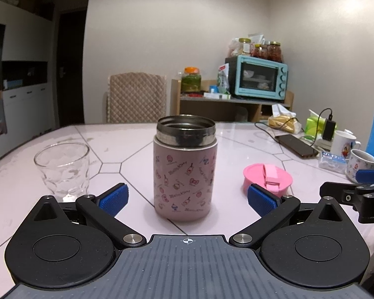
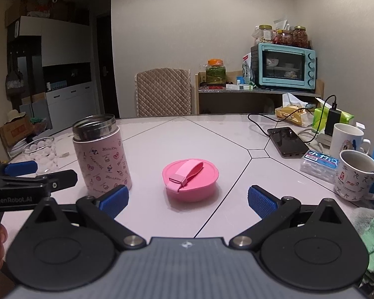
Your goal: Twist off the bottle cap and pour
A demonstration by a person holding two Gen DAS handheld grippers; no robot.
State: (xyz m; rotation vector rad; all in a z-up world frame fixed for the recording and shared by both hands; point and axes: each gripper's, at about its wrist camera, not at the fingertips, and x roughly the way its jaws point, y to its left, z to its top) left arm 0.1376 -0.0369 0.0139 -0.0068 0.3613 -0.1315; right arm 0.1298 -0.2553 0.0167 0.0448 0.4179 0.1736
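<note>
- Left gripper (image 1: 187, 200) is spread wide, its blue pads (image 1: 113, 199) clear of the pink flask (image 1: 185, 172) that stands between them at 12 o'clock — nothing is pinched.
- Flask is upright on the white table (image 1: 127, 149), its steel mouth uncovered; whether there is liquid inside cannot be told.
- Pink cap (image 1: 268, 178) lies flat on the table at 2 o'clock from the flask in the left wrist view, strap side up, apart from the flask.
- Clear glass (image 1: 62, 169) stands upright at 10 o'clock, near the left pad, and looks empty.
- Right gripper (image 2: 188, 200) is likewise spread, holding nothing — the cap (image 2: 190, 180) sits on the table at 12 o'clock between its blue pads (image 2: 260, 200), touching neither.
- From the right wrist view the flask (image 2: 102, 157) stands at 10 o'clock, with the glass (image 2: 41, 153) beyond it at 9 o'clock.
- Two mugs (image 2: 354, 174), a phone (image 2: 286, 140) on a charging cable and a small blue-labelled box (image 2: 320, 165) sit at 2 to 3 o'clock.
- Behind the table, a quilted chair back (image 2: 163, 92) and a teal toaster oven (image 2: 285, 68) on a shelf.
</note>
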